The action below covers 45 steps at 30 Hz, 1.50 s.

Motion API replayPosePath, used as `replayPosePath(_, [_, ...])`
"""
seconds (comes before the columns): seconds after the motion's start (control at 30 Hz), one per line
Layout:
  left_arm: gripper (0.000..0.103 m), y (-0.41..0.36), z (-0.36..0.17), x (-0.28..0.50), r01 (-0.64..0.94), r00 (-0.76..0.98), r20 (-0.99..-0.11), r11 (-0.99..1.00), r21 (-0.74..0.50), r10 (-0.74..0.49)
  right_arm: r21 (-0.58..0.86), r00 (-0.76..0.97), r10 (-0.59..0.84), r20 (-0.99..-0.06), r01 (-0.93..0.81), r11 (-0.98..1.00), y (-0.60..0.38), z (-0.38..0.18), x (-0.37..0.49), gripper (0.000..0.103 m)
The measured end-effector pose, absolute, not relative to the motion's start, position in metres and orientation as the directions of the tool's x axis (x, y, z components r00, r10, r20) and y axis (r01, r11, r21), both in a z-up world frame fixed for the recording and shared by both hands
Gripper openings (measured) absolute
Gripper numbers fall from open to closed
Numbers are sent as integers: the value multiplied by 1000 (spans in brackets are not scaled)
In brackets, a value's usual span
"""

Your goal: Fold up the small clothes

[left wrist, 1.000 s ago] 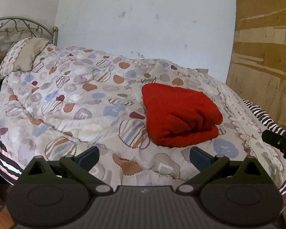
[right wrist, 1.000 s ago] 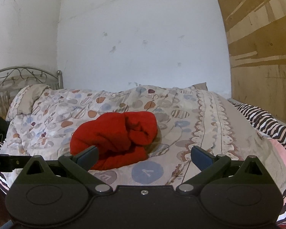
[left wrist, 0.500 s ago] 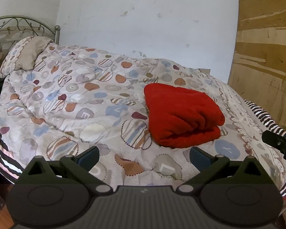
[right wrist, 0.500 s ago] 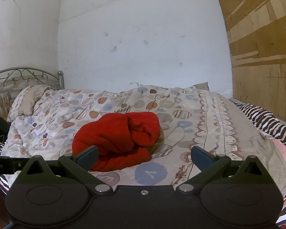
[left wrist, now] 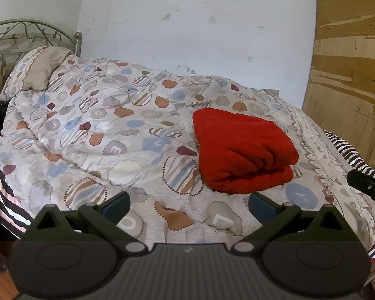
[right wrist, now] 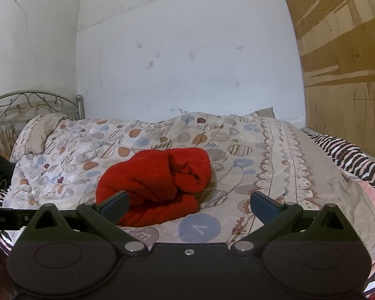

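both views have eased back slightly from the folded red fleece garment (left wrist: 242, 150) on the patterned quilt (left wrist: 100, 135), left gripper (left wrist: 188, 203) and right gripper (right wrist: 188, 203) wide open and empty, so folding looks finished.

Soft, even indoor light; sharp focus, strong fisheye bending and dark corners.

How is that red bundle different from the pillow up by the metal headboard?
The red garment is plain bright red; the pillow is beige with a patterned border. The garment is folded into a thick bundle with stacked layers showing at its edge, while the pillow is one piece, propped against the headboard. The garment sits mid-bed, the pillow at the far end. Both lie on the patterned duvet, untouched by either gripper.
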<state>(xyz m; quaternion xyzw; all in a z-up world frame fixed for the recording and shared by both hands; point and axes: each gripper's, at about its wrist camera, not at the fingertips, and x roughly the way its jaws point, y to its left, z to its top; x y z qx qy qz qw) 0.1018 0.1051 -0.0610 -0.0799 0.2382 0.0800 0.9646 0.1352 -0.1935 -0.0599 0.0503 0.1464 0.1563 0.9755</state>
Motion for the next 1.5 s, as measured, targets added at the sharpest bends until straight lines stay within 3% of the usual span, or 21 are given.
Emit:
replayPosePath(0.67, [102,103,-61,102,-195,870,-478,975,-109,120,143,905,324,-274,-295,945,-191,-61,133,103])
replayPosePath(0.77, [102,96,-61,106,-225,841,-511,974,-29,179,145,904,326,-277,-296,944,-191,-62,133,103])
replayPosePath(0.87, [102,89,-64,105,-250,839,-490,967,40,238,147,903,327,-280,-296,944,-190,-64,131,103])
replayPosePath(1.07, [102,96,-62,103,-232,852,-490,972,-35,186,146,903,325,-283,-294,945,-190,-65,131,103])
replayPosePath(1.5, [102,101,-64,103,-239,849,-498,969,-63,177,150,893,341,-294,-309,939,-189,-72,129,103])
